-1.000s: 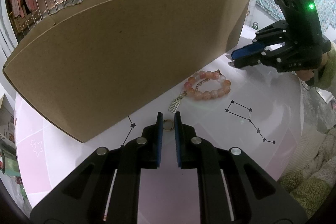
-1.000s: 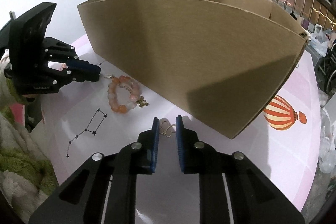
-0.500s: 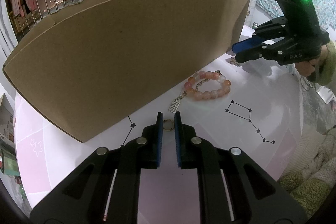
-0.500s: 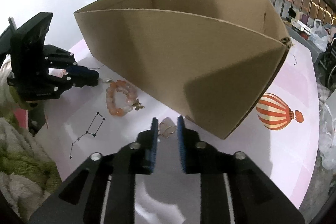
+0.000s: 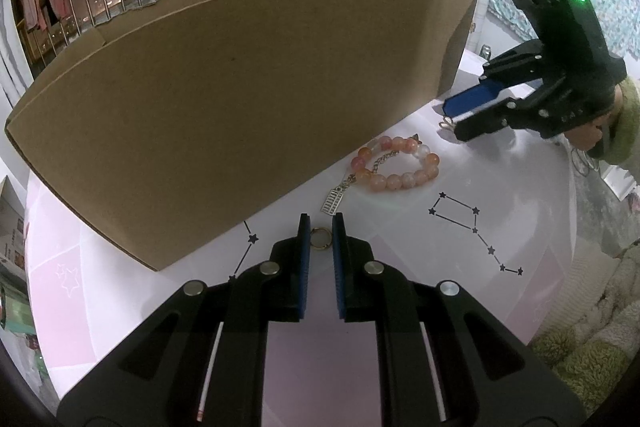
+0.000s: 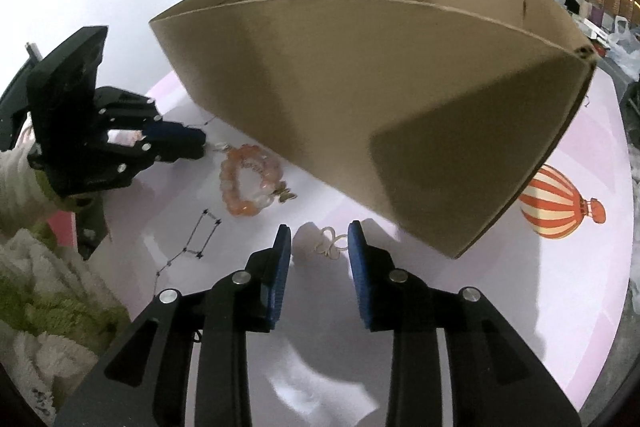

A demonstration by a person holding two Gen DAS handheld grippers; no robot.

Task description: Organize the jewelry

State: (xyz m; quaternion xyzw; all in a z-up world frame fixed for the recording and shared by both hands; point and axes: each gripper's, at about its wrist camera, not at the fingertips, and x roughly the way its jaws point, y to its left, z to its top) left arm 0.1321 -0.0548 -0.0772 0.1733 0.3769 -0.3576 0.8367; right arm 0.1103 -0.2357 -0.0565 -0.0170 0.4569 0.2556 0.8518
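I am pinching the light, stiff gold ring [image 5: 321, 238] in my left gripper [image 5: 320, 227] while my right gripper [image 6: 316, 241], jaws just opening, is straddling a slippery butterfly earring [image 6: 331, 245] at lower center.

Dim indoor light; glare on glossy table [image 6: 328, 383]; strong fisheye bending, black corners; right view slightly blurred.

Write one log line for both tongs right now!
left tongs: shut on gold ring | right tongs: just been opening, small gold charm loose between them | bead bracelet: untouched
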